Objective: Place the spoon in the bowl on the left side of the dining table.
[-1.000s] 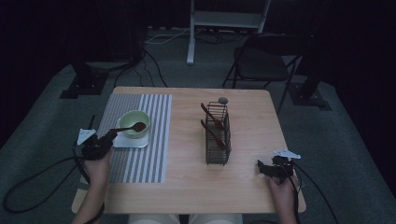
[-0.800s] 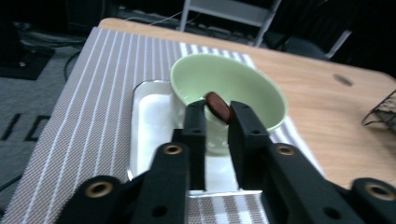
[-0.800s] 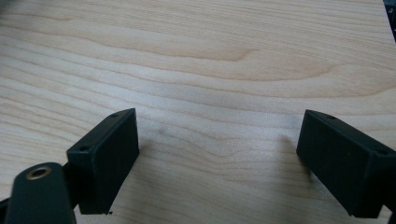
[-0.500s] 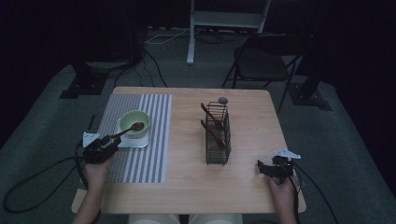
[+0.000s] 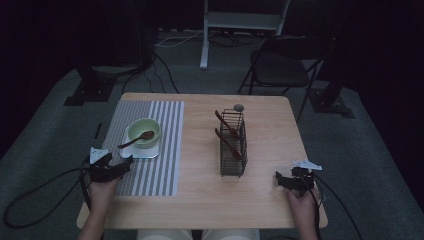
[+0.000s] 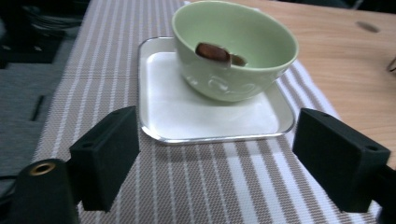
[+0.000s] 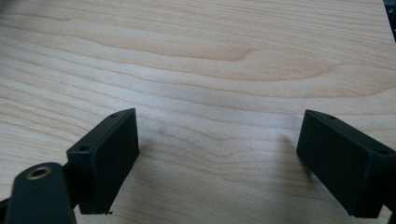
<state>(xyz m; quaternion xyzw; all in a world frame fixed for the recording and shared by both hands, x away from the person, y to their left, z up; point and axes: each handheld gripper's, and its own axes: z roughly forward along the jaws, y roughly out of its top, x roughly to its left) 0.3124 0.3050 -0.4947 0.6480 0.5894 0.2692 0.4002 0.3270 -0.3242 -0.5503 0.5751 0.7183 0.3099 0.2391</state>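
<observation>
Our left gripper (image 5: 125, 162) has just been opening, nothing between the jaws. Spoon (image 5: 136, 139) sits in the green bowl (image 6: 236, 49) just ahead, handle angled back toward that gripper. Right gripper (image 5: 280, 180) open, empty over bare bench (image 7: 196, 60), well apart.

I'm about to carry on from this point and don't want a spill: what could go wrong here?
The wooden spoon leans on the green bowl's rim, handle overhanging; it might tip out. The left gripper, fingers just opened with nothing between them, sits close below that handle and could knock it. The bowl may slide on its white tray.
</observation>
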